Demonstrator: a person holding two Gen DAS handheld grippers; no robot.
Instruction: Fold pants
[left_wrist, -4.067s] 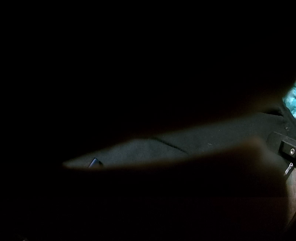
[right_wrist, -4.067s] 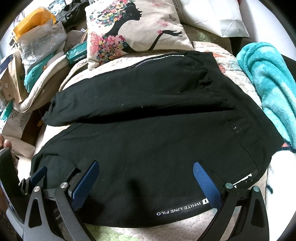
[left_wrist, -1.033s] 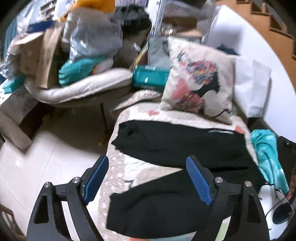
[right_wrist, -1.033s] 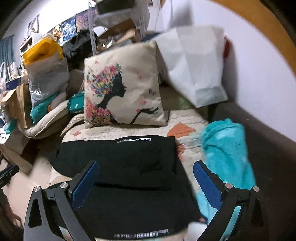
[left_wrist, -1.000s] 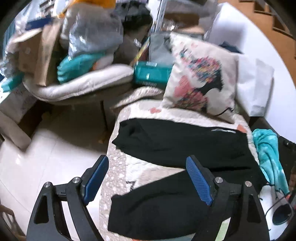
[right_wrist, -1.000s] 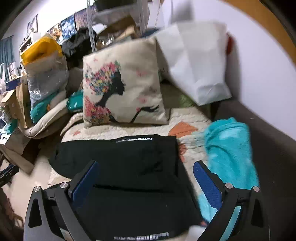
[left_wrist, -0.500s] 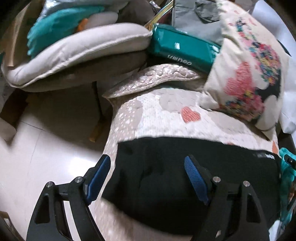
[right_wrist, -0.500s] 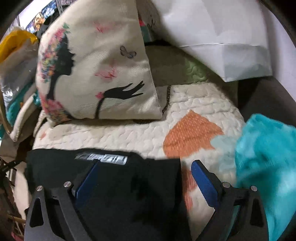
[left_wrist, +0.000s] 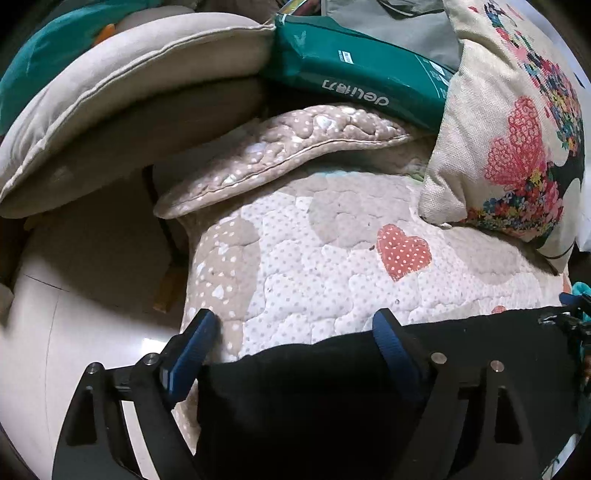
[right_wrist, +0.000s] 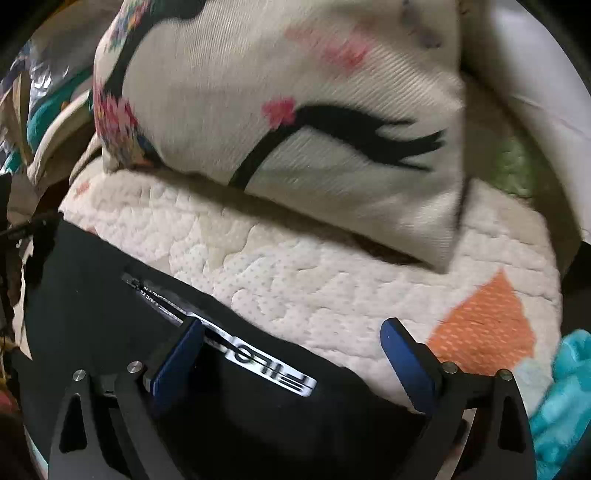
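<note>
The black pants (left_wrist: 332, 398) lay spread on the quilted sofa cover (left_wrist: 332, 258), and both tools, the left tool (left_wrist: 291, 339) and right tool (right_wrist: 291, 343), were held released at the garment's far edge. A grasping step was judged in hand; next, that edge would need pinching and drawing over.

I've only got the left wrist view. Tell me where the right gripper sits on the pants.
Observer: The right gripper is open at the far edge of the black pants, straddling the white logo strip.
Operator: Give me what lies past that edge.
Observer: Quilted cover, then the printed pillow resting on it.
Operator: Report anything on its right side.
Observer: A turquoise towel at the right border, beside an orange patch on the quilt.
</note>
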